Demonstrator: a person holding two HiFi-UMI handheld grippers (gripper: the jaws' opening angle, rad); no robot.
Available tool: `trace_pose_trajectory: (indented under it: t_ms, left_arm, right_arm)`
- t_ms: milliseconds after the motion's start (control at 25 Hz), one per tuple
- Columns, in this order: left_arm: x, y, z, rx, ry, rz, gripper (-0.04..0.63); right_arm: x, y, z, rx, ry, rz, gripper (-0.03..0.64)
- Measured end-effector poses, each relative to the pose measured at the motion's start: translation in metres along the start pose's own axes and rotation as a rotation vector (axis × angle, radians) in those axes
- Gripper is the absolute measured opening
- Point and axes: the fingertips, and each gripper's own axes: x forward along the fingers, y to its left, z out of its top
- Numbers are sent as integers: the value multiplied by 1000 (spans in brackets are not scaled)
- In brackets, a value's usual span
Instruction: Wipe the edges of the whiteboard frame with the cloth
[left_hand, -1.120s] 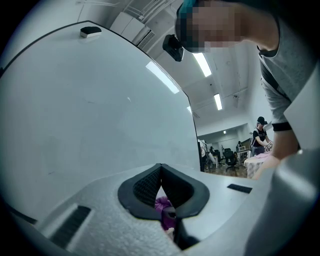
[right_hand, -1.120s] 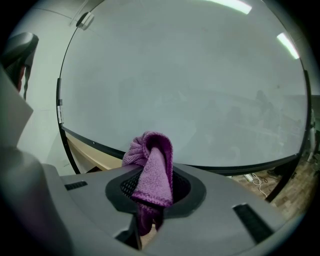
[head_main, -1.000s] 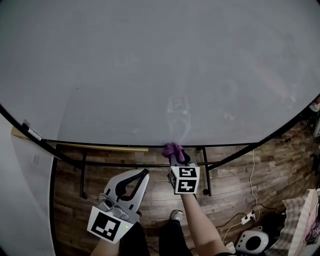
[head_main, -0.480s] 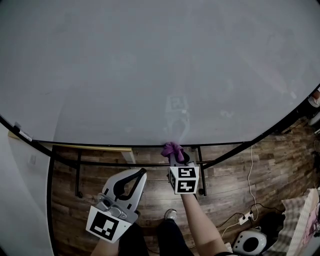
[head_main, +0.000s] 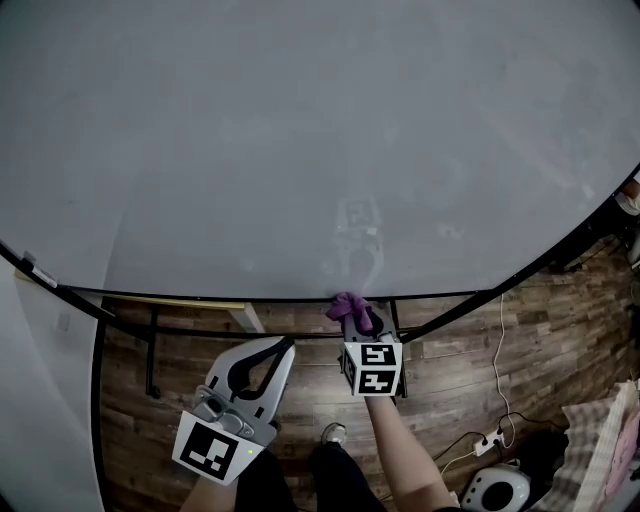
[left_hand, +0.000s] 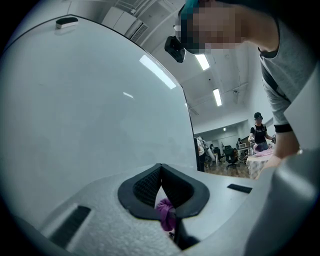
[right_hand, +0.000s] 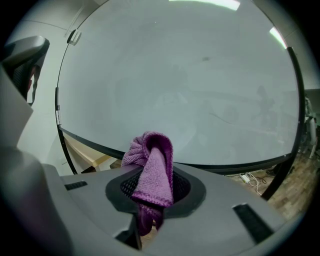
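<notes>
The large whiteboard (head_main: 300, 130) fills the head view; its black bottom frame edge (head_main: 220, 297) curves across below the middle. A purple cloth (head_main: 349, 307) is bunched against that edge, and my right gripper (head_main: 358, 322) is shut on it from below. In the right gripper view the cloth (right_hand: 152, 165) folds over the jaws of the right gripper (right_hand: 155, 176), just in front of the frame edge (right_hand: 220, 167). My left gripper (head_main: 288, 345) hangs lower left, off the board, jaws shut with nothing in them. In the left gripper view the left gripper (left_hand: 161, 169) points up along the board.
The black stand bars (head_main: 200, 331) run under the board over a wooden floor (head_main: 500, 360). A power strip with cables (head_main: 487, 440) and a white device (head_main: 500, 487) lie at lower right. A clip (head_main: 27, 264) sits on the frame's left. People stand in the room behind (left_hand: 260, 135).
The cloth in the right gripper has slid a little to the right along the bottom frame edge. The left gripper has followed, still shut and empty.
</notes>
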Motion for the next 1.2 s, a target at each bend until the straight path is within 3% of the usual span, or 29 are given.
trace_pose_trajectory:
  t_ms: [1200]
  left_arm:
    - [98,-84,-1,11,-7,-66,17]
  right_arm:
    - [-38,-159,-17,11,-4,-113,63]
